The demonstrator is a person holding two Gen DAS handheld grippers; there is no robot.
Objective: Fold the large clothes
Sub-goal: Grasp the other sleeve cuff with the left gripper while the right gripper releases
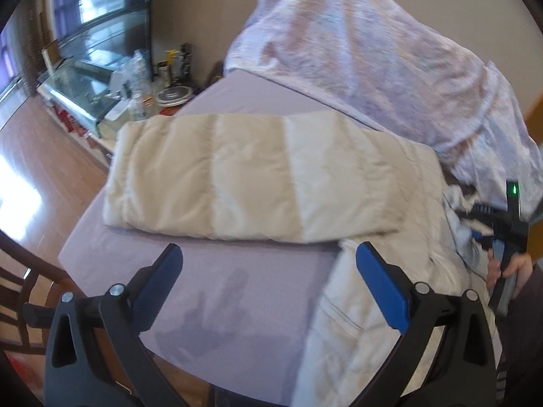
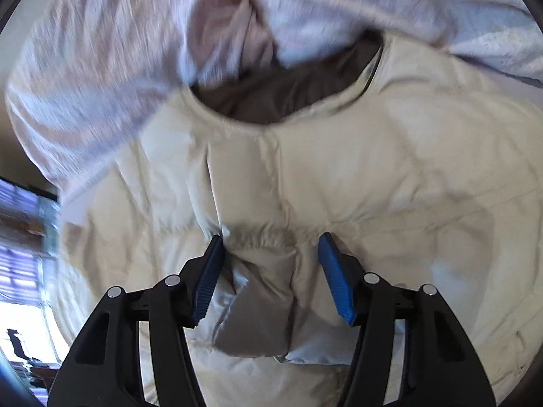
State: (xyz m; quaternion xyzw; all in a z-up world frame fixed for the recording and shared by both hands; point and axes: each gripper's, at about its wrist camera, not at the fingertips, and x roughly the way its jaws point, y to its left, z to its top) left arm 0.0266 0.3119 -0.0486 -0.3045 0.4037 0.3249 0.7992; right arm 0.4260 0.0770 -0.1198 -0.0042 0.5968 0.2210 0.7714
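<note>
A cream quilted puffer jacket (image 1: 251,176) lies on a lilac sheet (image 1: 237,291), one sleeve or side folded across as a padded band. My left gripper (image 1: 268,254) is open and empty, hovering just in front of that band's near edge. In the right wrist view the jacket (image 2: 339,176) fills the frame, its dark-lined collar opening (image 2: 281,91) at the far side. My right gripper (image 2: 269,240) has its jaws partly apart, with a gathered elastic cuff (image 2: 268,237) and a bunch of jacket fabric between the blue pads. The right gripper also shows in the left wrist view (image 1: 509,237), held by a hand.
A crumpled pale lilac duvet (image 1: 390,51) is heaped at the far side of the bed, against the jacket's collar. Left of the bed are a wooden floor (image 1: 40,169), a glass-topped low cabinet (image 1: 78,91) with bottles and tins, and a dark wooden chair (image 1: 20,291).
</note>
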